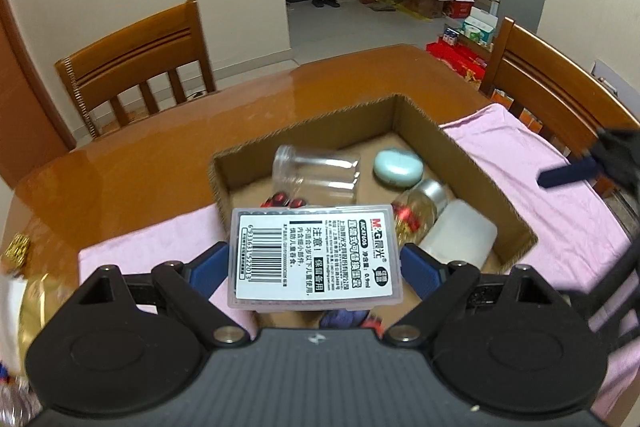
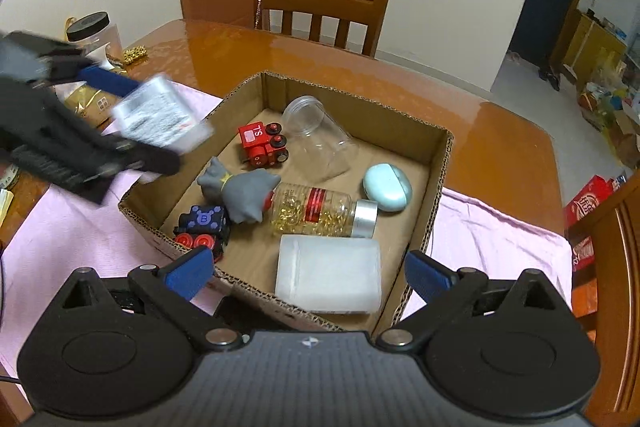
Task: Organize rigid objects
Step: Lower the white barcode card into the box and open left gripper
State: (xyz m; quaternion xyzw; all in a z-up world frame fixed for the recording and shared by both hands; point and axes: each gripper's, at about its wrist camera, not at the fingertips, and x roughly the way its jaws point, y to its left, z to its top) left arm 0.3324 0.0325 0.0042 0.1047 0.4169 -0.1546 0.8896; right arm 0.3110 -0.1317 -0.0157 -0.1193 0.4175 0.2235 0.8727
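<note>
Over the cardboard box (image 1: 472, 163), my left fingers (image 1: 314, 263) clamp the labelled case (image 1: 316, 255); right fingers (image 2: 310, 273) apart, empty. Releasing early could drop it on the rim.

Black tongs (image 2: 308, 273) with blue pads (image 2: 190, 273)

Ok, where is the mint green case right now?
In the right wrist view the mint green case lies inside the cardboard box, against its right wall, beside the capsule bottle's silver cap.
</note>
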